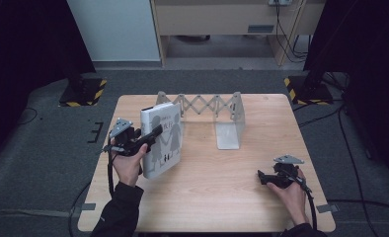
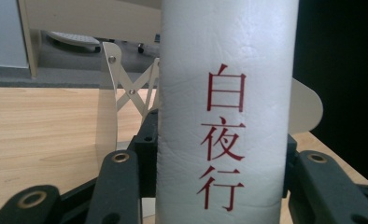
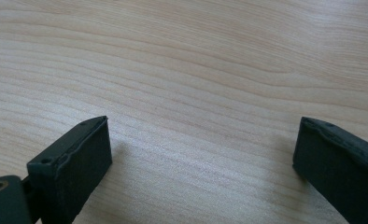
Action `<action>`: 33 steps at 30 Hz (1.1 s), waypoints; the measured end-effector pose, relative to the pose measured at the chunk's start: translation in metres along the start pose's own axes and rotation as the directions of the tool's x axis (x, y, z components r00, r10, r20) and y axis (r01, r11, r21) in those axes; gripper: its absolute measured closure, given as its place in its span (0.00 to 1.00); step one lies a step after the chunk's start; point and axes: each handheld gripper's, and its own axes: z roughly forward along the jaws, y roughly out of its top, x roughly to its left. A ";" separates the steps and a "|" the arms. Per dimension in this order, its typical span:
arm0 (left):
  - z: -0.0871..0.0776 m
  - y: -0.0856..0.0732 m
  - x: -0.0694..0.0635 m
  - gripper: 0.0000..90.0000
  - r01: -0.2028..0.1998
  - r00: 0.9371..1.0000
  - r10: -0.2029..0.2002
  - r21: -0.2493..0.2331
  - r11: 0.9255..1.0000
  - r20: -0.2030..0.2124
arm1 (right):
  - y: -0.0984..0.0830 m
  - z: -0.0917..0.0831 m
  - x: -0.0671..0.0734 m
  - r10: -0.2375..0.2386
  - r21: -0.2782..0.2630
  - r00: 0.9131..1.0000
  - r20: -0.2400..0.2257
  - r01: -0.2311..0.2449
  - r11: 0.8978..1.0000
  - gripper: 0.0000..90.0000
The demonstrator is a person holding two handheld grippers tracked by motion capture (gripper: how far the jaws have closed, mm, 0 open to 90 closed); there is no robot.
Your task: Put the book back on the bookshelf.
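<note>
On table [image 1: 217, 173]: one book [image 1: 161, 140], upright at left, clamped by left gripper [image 1: 153, 136]; one expanding rack [image 1: 210, 106] behind; right gripper [image 1: 262, 177] resting, jaws wide, empty.

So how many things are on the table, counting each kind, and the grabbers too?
White book: 1, clamped upright by the left gripper
Metal folding bookstand: 1
Grippers: 2, counting the right gripper with its fingers apart, low over the bare table
Total: 4
</note>
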 end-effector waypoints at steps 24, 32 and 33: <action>0.048 0.008 0.014 0.58 0.004 0.995 -0.006 -0.022 1.000 -0.099 | 0.000 0.000 0.000 0.000 0.000 1.000 0.000 0.000 1.000 0.05; 0.057 0.011 0.018 0.58 0.010 0.994 -0.013 -0.035 0.999 -0.106 | 0.000 0.000 0.000 0.000 0.000 1.000 0.000 0.000 1.000 0.05; 0.057 0.011 0.018 0.58 0.010 0.994 -0.013 -0.035 0.999 -0.106 | 0.000 0.000 0.000 0.000 0.000 1.000 0.000 0.000 1.000 0.05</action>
